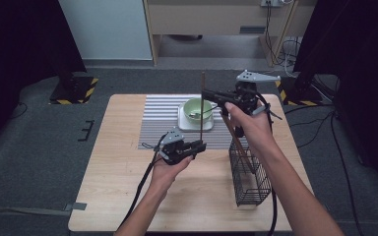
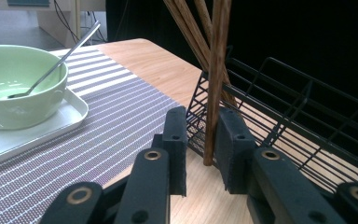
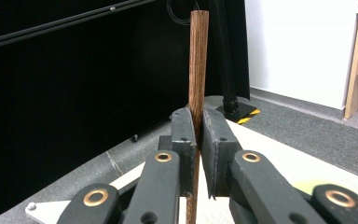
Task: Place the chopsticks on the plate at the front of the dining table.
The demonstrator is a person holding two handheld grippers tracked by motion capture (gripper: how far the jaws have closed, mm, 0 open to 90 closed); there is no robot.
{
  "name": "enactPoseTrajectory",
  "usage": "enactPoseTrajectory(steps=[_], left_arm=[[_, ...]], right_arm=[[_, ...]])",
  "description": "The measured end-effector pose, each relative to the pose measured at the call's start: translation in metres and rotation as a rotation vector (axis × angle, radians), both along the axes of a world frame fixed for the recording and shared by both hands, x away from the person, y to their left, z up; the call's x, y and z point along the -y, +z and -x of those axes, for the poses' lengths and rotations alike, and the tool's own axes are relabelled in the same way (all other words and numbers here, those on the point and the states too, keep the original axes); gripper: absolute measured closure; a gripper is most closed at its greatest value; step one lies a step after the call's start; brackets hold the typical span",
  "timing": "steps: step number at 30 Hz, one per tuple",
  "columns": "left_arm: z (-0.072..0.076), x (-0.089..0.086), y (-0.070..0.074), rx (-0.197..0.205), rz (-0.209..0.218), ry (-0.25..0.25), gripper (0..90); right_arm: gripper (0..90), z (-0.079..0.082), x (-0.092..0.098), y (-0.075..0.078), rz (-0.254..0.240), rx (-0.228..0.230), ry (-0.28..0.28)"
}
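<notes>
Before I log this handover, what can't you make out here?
- Chopstick: top cut off by the left gripper view's edge; whether both pads of the left tongs press it is unclear.
- Bowl: contents too small in the high view.
- Basket: the forearm hides part.

One bowl [image 1: 195,108], one spoon [image 2: 56,65], one basket [image 1: 248,172], perhaps four chopsticks [image 2: 214,70].

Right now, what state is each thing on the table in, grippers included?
Right gripper: shut on the chopstick, holding it upright.
Left gripper: jaws either side of the chopstick's lower end, a gap showing on one side, not yet clamped.
Wire basket: upright on the table, more chopsticks leaning inside.
Green bowl: upright on the white tray, spoon resting in it.
</notes>
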State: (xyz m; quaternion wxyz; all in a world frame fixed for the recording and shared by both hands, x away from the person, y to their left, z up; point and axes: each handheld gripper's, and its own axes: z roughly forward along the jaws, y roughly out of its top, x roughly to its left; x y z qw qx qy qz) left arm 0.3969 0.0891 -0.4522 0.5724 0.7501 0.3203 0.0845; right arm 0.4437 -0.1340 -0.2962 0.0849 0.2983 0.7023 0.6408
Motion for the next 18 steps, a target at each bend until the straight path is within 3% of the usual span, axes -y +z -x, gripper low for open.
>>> enactPoseTrajectory(steps=[13,18], left_arm=[[0.0004,-0.0030,-0.0003,-0.013,0.039,0.004,78.2],[0.0003,-0.0030,-0.0010,-0.015,0.022,-0.007,84.6]], right_arm=[[84.1,-0.0007,-0.0022,-0.0009,0.006,-0.003,0.006],[84.1,-0.0007,-0.0041,-0.0023,0.010,-0.003,0.010]])
